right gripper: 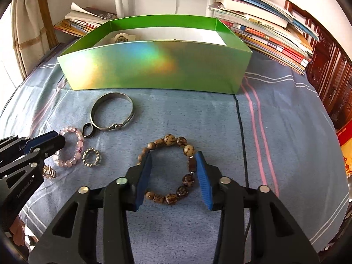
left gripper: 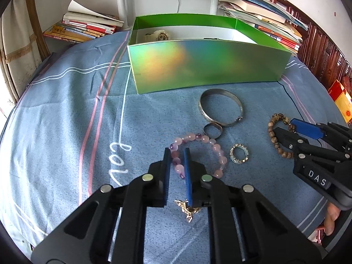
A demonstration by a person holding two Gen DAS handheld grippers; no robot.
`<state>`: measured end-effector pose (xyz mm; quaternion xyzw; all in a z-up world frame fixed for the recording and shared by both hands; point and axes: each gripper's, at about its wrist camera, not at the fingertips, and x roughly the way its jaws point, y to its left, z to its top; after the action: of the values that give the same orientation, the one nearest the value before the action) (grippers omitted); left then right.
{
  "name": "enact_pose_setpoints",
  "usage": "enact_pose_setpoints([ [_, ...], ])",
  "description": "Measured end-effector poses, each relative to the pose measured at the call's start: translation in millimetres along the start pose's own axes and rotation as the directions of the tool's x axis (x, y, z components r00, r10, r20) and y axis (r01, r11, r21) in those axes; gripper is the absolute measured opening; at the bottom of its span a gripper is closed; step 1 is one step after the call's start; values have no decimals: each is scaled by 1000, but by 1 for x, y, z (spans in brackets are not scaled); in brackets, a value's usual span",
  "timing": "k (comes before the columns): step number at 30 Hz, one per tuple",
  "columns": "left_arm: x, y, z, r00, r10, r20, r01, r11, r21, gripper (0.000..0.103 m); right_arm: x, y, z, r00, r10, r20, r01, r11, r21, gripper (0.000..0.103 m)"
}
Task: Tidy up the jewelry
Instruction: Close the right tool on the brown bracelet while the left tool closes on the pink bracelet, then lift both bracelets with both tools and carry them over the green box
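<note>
My left gripper (left gripper: pixel 177 150) is shut on the near left side of the pink bead bracelet (left gripper: pixel 216 148), which lies on the blue striped cloth (left gripper: pixel 66 110). A gold charm (left gripper: pixel 187 211) lies just under its fingers. My right gripper (right gripper: pixel 174 154) is open and straddles the brown wooden bead bracelet (right gripper: pixel 169 139). That bracelet's left side is hidden behind the left pad. A silver bangle (left gripper: pixel 220 91), a small plain ring (left gripper: pixel 214 134) and a sparkly ring (left gripper: pixel 233 151) lie between the two bracelets. The green box (left gripper: pixel 198 66) behind them holds a pale watch (left gripper: pixel 161 36).
Stacks of books (right gripper: pixel 275 37) line the back on both sides of a white post (left gripper: pixel 122 0). Dark carved wood (right gripper: pixel 330 77) rises at the right. A person's hand (left gripper: pixel 332 217) holds the right gripper. The cloth shows bare left of the pink bracelet and right of the wooden one.
</note>
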<state>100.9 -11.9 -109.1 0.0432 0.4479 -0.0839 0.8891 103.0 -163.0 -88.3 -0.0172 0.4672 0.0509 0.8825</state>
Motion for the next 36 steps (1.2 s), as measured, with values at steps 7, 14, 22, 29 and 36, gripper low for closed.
enact_pose_setpoints([
  [7, 0, 0, 0, 1000, -2, -1, 2, 1000, -7, 11, -1, 3, -1, 1000, 14, 2, -14, 1000, -9, 28],
  [14, 0, 0, 0, 1000, 2, 1, -2, 1000, -4, 12, -1, 3, -2, 1000, 21, 2, -21, 1000, -2, 22],
  [22, 1, 1, 1, 1000, -3, -3, 3, 1000, -9, 10, -2, -5, -3, 1000, 27, -3, -27, 999, 28, 9],
  [29, -5, 11, 6, 1000, -4, 8, 4, 1000, -27, 9, -7, -8, -1, 1000, 20, 12, -20, 999, 47, 9],
  [36, -20, 15, 14, 999, 8, 47, -6, 999, -33, 9, -31, -24, 7, 997, -2, 77, -4, 997, 80, 9],
])
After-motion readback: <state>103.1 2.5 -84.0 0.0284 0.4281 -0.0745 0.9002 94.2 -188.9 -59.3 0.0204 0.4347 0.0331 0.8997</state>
